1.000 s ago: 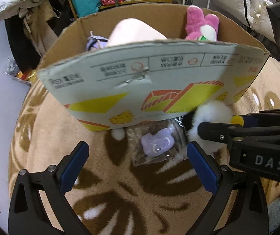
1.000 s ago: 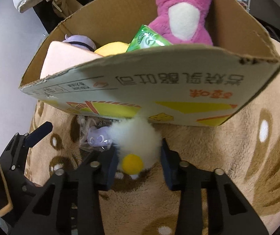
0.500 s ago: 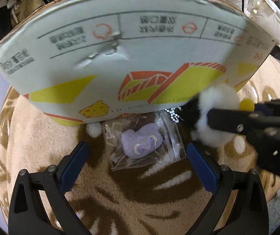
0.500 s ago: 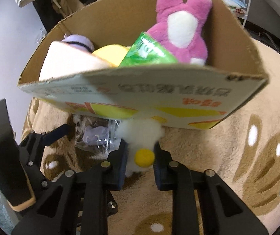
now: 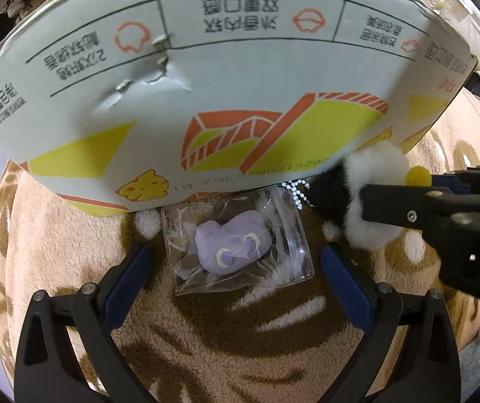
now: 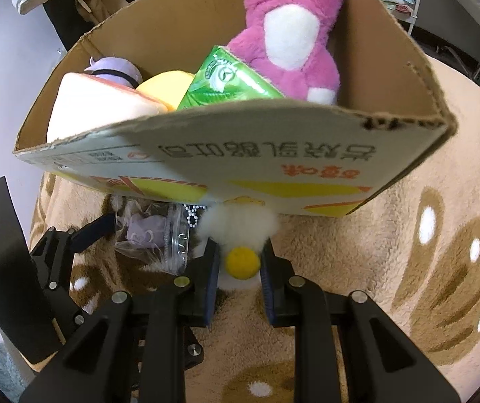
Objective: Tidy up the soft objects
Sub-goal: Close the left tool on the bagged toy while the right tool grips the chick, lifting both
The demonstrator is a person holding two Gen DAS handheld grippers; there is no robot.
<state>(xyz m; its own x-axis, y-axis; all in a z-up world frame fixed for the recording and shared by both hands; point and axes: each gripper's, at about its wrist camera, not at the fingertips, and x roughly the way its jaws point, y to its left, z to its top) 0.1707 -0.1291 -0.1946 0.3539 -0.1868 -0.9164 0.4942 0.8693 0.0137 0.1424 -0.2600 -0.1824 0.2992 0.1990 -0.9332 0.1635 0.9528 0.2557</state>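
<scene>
Right gripper [image 6: 238, 280] is clamped on the white fluffy toy [image 6: 240, 226] at the foot of the cardboard box [image 6: 307, 168]. Left gripper [image 5: 236, 262] stands wide around the bagged purple toy [image 5: 233, 241] on the rug [image 5: 206, 336]. Advise lifting clear of the box wall before release

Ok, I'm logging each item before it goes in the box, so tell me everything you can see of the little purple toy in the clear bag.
The purple toy is a small, soft-looking lilac lump with pale crescent markings on its face. It lies sealed inside a crinkled clear plastic bag with a zip strip along one side. The bag rests flat on the brown patterned blanket, just in front of the cardboard box, between the open fingers of the left hand-held gripper, which do not touch it. A white bead chain lies at its far corner.
</scene>
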